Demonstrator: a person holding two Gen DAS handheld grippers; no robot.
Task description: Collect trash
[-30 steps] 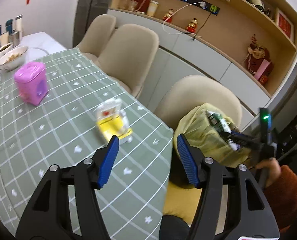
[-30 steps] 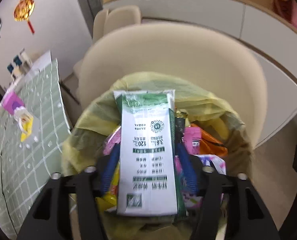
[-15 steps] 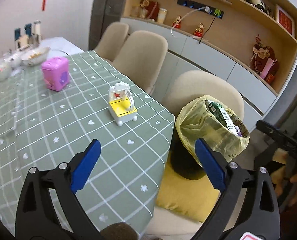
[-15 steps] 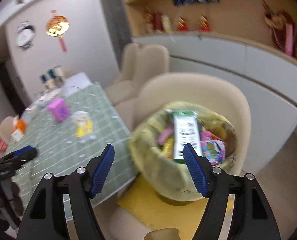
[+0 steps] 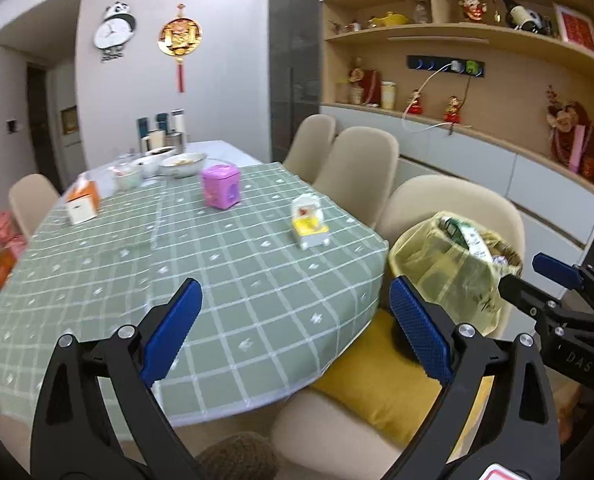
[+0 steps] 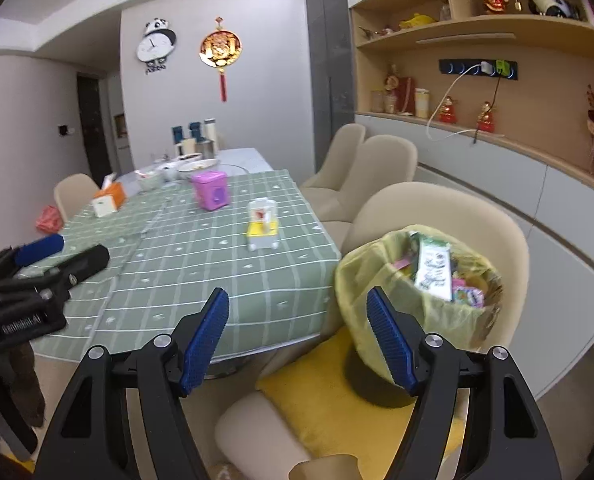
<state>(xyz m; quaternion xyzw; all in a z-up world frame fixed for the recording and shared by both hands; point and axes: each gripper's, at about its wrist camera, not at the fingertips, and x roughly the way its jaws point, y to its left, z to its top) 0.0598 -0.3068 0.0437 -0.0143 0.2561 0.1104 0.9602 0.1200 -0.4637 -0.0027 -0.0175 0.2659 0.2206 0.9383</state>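
Carton dropped, both grippers backed away empty.
The left gripper (image 5: 293, 328) has just been opening and, like the right gripper (image 6: 297, 336), stands apart on nothing; the milk carton (image 6: 433, 270), earlier clamped, now sits in the yellow-lined bin (image 6: 377, 280) on the chair beside the tabletop (image 5: 97, 280).

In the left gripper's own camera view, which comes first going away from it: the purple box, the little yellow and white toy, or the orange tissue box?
1. Yellow and white toy, on the tablecloth's right side, nearest the left gripper.
2. Purple box, mid-table, further back.
3. Orange tissue box, far left; nearly level with the purple box, so a close call.
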